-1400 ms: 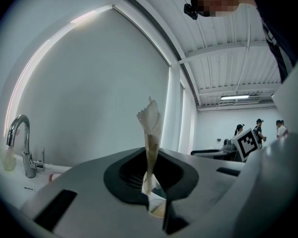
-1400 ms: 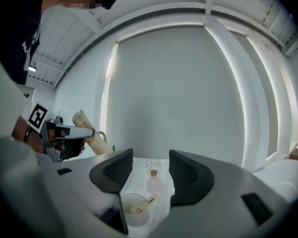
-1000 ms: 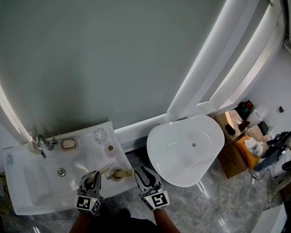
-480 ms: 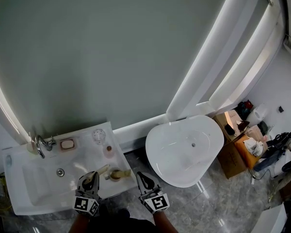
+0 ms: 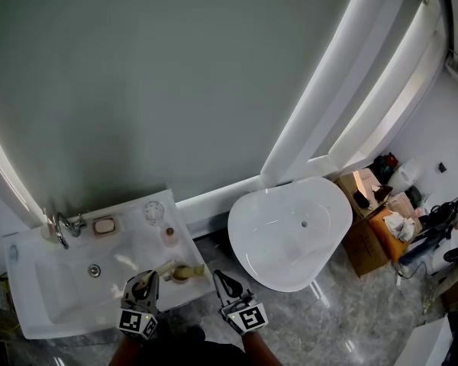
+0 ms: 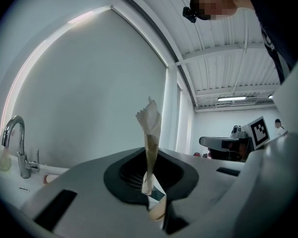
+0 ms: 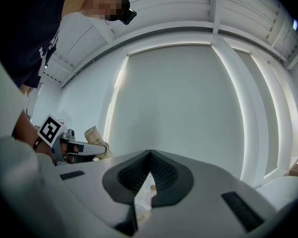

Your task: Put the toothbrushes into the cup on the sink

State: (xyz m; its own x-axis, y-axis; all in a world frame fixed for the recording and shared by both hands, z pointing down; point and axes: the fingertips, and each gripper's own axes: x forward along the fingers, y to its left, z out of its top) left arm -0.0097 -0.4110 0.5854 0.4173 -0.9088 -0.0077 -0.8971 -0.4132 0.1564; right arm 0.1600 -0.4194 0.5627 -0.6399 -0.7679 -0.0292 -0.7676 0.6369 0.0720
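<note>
My left gripper (image 5: 143,280) hovers over the front right part of the white sink (image 5: 38,296), shut on a tan paper-wrapped toothbrush (image 6: 150,133) that sticks up out of its jaws. The same toothbrush (image 7: 95,136) shows in the right gripper view, poking from the left gripper (image 7: 82,148). The clear cup (image 5: 154,211) stands at the sink's back right corner, well beyond both grippers. Another tan wrapped item (image 5: 185,271) lies on the sink's front right ledge. To its right, off the sink's edge, my right gripper (image 5: 220,280) is shut and holds nothing.
A chrome faucet (image 5: 61,227) and a soap dish (image 5: 104,224) sit along the sink's back, with a small bottle (image 5: 169,235) near the cup. A white toilet (image 5: 290,231) stands right of the sink. Cardboard boxes (image 5: 366,231) and clutter lie at the far right.
The right gripper's jaws have closed from open to shut, with nothing between them. The left gripper keeps its hold on the wrapped toothbrush.
</note>
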